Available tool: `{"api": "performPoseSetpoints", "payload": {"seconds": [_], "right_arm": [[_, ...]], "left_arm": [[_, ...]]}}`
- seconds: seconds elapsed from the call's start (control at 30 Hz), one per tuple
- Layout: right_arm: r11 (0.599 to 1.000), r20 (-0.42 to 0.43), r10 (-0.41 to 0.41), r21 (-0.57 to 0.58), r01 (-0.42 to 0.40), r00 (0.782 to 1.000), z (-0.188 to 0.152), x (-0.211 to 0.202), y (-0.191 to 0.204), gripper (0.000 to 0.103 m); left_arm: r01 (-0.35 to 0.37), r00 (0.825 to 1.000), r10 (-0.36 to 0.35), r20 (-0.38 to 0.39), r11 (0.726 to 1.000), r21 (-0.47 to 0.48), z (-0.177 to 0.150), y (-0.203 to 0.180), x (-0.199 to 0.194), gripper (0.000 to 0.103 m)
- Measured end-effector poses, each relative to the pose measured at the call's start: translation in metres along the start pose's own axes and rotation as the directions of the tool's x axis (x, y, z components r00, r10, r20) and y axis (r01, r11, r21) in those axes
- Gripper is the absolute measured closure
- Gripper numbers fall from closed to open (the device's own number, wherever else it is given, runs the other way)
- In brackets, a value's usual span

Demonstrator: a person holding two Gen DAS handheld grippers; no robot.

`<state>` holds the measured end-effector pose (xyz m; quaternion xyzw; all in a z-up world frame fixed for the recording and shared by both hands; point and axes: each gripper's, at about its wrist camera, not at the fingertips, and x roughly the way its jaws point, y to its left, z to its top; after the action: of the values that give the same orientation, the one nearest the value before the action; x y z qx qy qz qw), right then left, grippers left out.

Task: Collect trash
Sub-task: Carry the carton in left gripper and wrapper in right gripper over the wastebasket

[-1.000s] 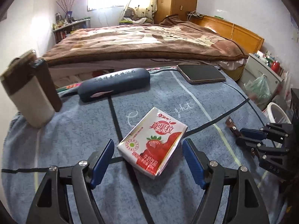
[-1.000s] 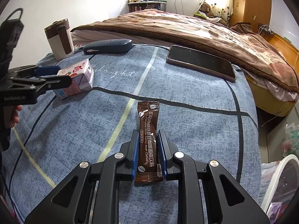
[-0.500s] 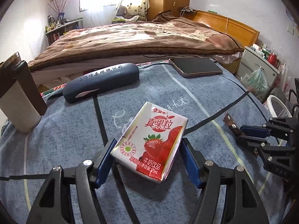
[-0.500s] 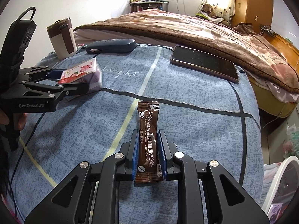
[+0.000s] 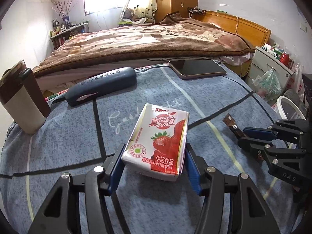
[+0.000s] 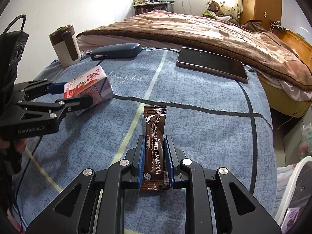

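1. Clamped in right gripper [image 6: 155,162] jaws: brown foil coffee sachet [image 6: 155,146], low over the blue tabletop cloth [image 6: 204,113].
2. Closing around red-and-white strawberry milk carton [image 5: 159,145] on the cloth: left gripper [image 5: 154,166] jaws, contact unclear.
3. Left: lifting both, binning in white basket [image 5: 290,109].

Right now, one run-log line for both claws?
left claw: closing around strawberry milk carton, on blue cloth | right claw: shut on coffee sachet | phase: grasping trash
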<state>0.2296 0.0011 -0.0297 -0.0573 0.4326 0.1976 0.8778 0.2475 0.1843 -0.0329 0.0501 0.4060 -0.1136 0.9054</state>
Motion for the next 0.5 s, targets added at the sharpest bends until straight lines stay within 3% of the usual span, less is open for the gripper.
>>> {"api": "performPoseSetpoints", "payload": {"seconds": [0.5], "right_arm": [[0.999,0.053,0.01,0.037,-0.012,0.999,-0.005,-0.023,-0.005,0.082]], "left_arm": [[-0.008,0.999,0.009,0.04,1.0,-0.025,-0.009,-0.027,-0.029,0.044]]}}
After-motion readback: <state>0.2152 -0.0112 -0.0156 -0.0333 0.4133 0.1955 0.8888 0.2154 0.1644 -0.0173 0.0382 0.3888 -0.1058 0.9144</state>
